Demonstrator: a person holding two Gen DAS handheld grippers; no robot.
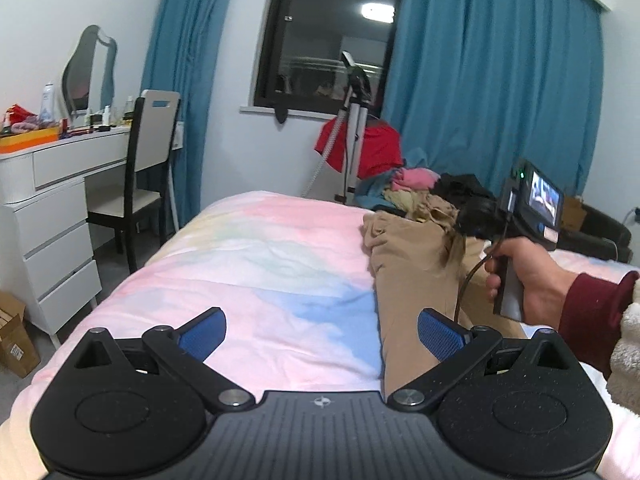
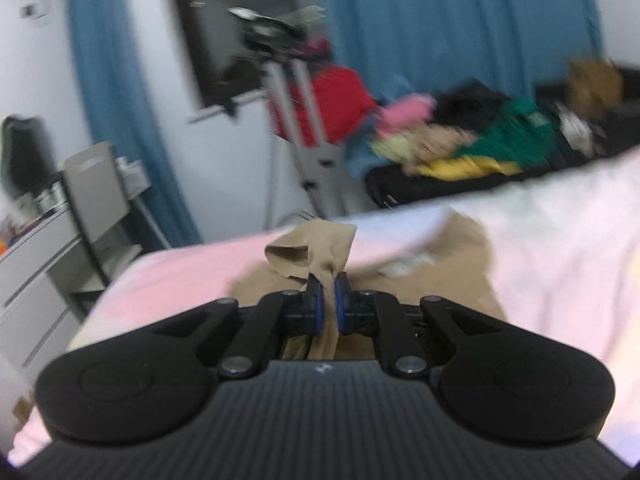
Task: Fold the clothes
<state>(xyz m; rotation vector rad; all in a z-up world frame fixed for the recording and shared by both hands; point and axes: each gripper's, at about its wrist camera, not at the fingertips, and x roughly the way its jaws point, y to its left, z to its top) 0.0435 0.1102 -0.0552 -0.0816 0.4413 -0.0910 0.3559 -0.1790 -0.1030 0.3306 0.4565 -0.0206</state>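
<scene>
A tan garment (image 1: 416, 276) lies along the right side of the pastel bed cover (image 1: 248, 264). My left gripper (image 1: 320, 334) is open and empty, low over the bed, its right pad (image 1: 440, 338) above the garment's near edge. My right gripper (image 2: 327, 292) is shut on a bunched fold of the tan garment (image 2: 316, 248) and holds it a little above the bed. In the left wrist view the right gripper's body (image 1: 516, 224) is held by a hand over the garment's far end; its fingertips are hidden there.
A pile of mixed clothes (image 1: 416, 192) lies beyond the bed's far end, also in the right wrist view (image 2: 472, 144). A tripod (image 1: 352, 136) with a red cloth stands by the window. A white dresser (image 1: 52, 208) and chair (image 1: 148, 168) stand left.
</scene>
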